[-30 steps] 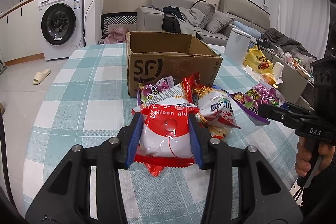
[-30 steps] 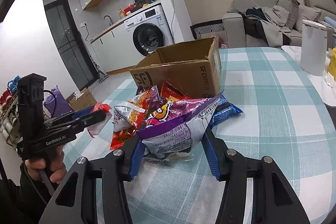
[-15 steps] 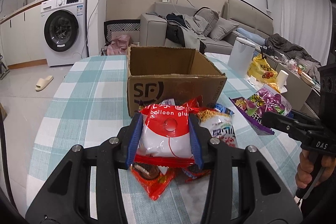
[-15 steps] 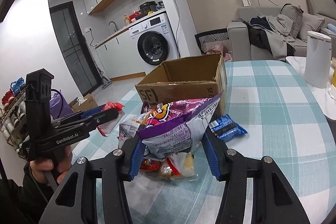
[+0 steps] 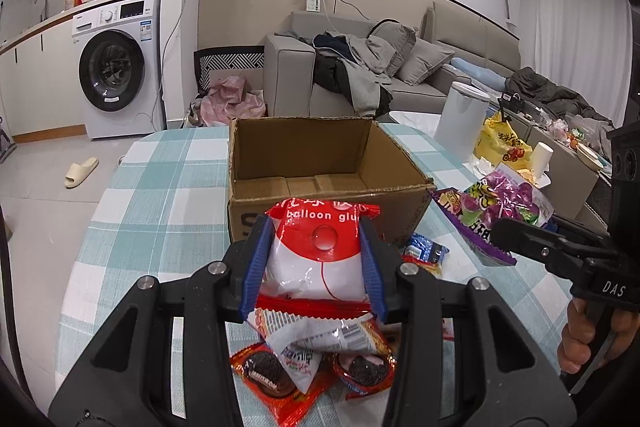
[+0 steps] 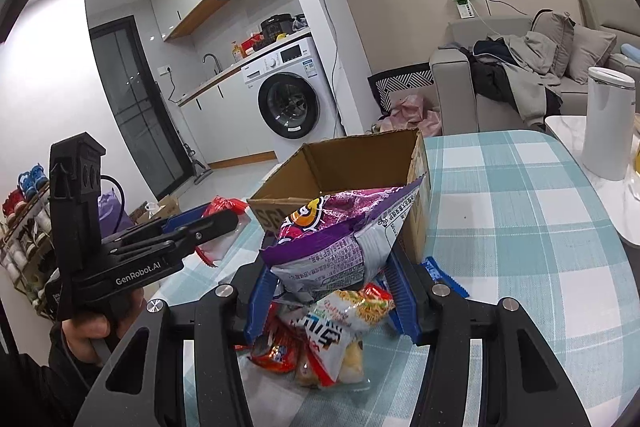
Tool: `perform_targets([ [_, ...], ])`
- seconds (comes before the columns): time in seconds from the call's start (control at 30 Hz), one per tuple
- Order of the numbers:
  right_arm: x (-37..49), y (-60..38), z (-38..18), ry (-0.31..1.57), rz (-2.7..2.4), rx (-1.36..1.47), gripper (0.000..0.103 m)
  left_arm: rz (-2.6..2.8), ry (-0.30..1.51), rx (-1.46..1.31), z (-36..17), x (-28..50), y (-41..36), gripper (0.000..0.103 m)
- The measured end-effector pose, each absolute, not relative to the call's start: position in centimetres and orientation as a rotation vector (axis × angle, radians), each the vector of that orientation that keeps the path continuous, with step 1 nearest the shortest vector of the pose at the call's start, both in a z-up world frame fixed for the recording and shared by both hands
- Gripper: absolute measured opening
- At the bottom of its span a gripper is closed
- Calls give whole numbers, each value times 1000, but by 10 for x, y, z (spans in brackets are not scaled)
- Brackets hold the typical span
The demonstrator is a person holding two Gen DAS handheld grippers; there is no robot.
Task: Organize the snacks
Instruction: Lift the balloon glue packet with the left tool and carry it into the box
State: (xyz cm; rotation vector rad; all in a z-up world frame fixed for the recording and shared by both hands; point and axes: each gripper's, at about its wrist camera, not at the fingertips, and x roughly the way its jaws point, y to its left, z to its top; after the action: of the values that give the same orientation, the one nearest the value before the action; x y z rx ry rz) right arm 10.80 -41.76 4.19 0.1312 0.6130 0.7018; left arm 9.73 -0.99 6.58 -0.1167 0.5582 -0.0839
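The left gripper [image 5: 314, 259] is clamped on a red-and-white balloon gum bag [image 5: 316, 255], held above chocolate cookie packets [image 5: 266, 377] lying on the checked tablecloth [image 5: 160, 195]. The right gripper [image 6: 332, 291] pinches a purple snack bag [image 6: 340, 239] between its blue pads, over a loose heap of snack packets [image 6: 324, 331]. Beyond both bags stands the open cardboard box [image 5: 320, 163], its floor bare.

Left claw [image 5: 314, 267] clamping red-white snack bag [image 5: 316, 259], open cardboard box [image 5: 320, 163] behind, checked tablecloth [image 5: 160, 187]
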Motion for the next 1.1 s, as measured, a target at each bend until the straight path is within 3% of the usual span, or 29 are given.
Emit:
perform_targets([
  [1.1, 197, -372, 41, 665, 691, 169, 53, -42, 608, -131, 51, 210, 16, 40],
])
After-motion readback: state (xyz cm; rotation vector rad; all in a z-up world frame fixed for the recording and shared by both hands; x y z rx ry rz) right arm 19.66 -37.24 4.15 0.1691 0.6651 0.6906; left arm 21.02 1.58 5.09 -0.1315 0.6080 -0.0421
